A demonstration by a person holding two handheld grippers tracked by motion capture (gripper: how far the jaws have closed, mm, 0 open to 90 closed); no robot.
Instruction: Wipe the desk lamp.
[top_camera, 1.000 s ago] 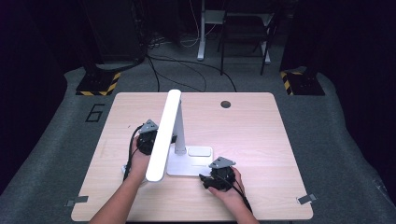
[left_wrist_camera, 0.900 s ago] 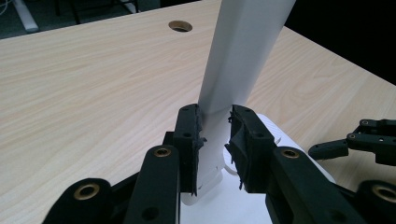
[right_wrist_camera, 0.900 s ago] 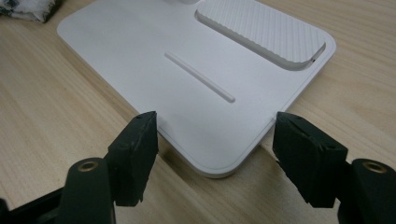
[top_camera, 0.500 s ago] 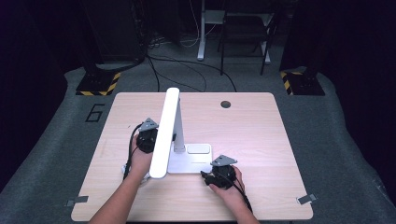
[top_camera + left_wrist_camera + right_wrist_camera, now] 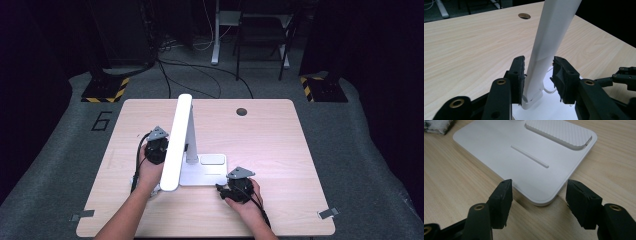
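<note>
Two grippers at white desk lamp [image 5: 192, 150], mid-table [image 5: 280, 150]. Left gripper [image 5: 539, 75] just opened, pads flanking lamp's arm [image 5: 554, 32] near hinge, right-hand gap visible. Right gripper [image 5: 537, 202] spread around base corner [image 5: 541, 197], not pressing. Risk: unheld arm drooping; base sliding. Cable hole [image 5: 242, 111] beyond, well apart. Lamp head overhangs left hand [image 5: 150, 172].

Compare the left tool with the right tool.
The left tool straddles the lamp's arm; the right tool faces a corner of the lamp's base. The left tool's jaws have just been opening, with the arm between them; the right tool's jaws are empty. Both are black, two-jawed and open.
</note>
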